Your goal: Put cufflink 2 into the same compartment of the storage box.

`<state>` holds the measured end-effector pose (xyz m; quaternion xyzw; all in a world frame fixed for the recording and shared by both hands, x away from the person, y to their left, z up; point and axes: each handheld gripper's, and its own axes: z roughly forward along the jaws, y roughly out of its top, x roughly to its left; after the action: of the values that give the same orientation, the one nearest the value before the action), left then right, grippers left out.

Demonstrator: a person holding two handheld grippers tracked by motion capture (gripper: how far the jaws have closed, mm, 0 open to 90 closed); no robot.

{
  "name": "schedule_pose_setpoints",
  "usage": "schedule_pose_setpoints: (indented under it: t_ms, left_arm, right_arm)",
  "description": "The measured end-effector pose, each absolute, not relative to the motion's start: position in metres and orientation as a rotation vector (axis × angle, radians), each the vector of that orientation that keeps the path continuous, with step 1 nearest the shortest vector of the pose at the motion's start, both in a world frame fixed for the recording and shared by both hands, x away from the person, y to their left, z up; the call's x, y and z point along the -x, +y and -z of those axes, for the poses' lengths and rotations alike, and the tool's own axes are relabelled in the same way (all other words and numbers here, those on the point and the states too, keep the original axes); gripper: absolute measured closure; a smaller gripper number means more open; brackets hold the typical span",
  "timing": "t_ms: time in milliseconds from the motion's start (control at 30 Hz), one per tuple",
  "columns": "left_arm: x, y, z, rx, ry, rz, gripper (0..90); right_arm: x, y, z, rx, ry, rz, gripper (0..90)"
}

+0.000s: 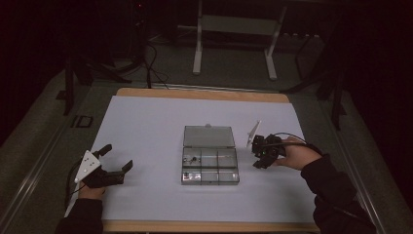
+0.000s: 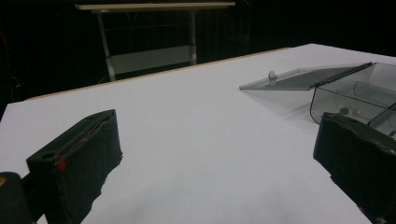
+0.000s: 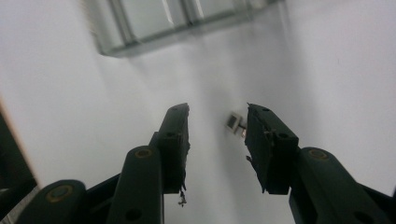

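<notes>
— While the right gripper (image 1: 257, 155) hangs at three o'clock of the clear plastic compartment box (image 1: 210, 167), what sits between its jaws?
— A small silvery metal part (image 3: 235, 123) on the white table sheet (image 1: 146, 126), just off one pad; jaws parted, gripping nothing.
— And the left gripper (image 1: 116, 160)?
— At nine o'clock, spread wide, empty. The box lid lies open toward twelve.
</notes>
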<state>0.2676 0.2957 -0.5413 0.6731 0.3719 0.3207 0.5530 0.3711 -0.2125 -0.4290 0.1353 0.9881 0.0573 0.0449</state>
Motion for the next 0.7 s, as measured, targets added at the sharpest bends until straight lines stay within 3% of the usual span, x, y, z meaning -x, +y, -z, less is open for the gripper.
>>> schedule_pose_setpoints:
  t_ms: [700]
  left_arm:
    - [-0.268, 0.296, 0.541, -1.591, 0.880, -0.755, 1.6]
  right_arm:
    - [-0.402, -0.231, 0.487, -0.708, 3.014, -0.182, 61.4]
